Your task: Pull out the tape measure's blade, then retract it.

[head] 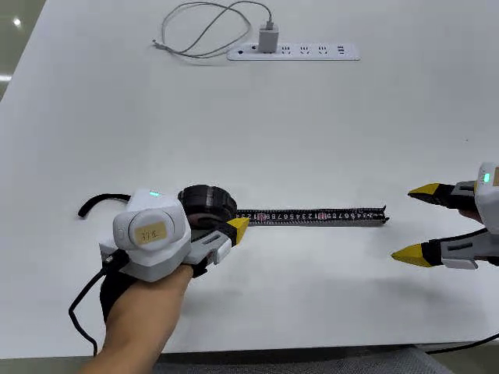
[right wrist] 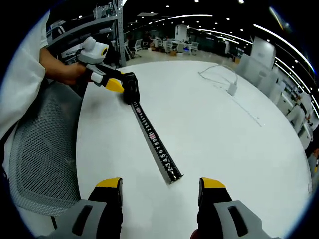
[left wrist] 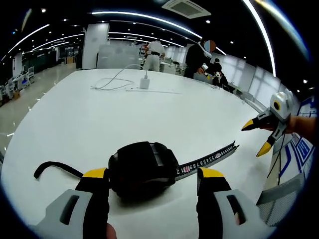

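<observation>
The tape measure (head: 207,204) was laid on the table (head: 312,117), its blade (head: 312,216) drawn out flat. The tape measure was straddled by the left gripper (left wrist: 153,174), jaws wide, unclamped. Just beyond the blade's tip, the right gripper (head: 417,222) was held wide, empty.

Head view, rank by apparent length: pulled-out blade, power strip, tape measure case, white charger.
1. blade and power strip: near-equal; the strip lies farther away, so not ranked apart.
2. tape measure case
3. charger

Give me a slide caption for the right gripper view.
Open right claw faces the tip of the drawn-out blade; the left claw straddles the tape measure's case.
</observation>
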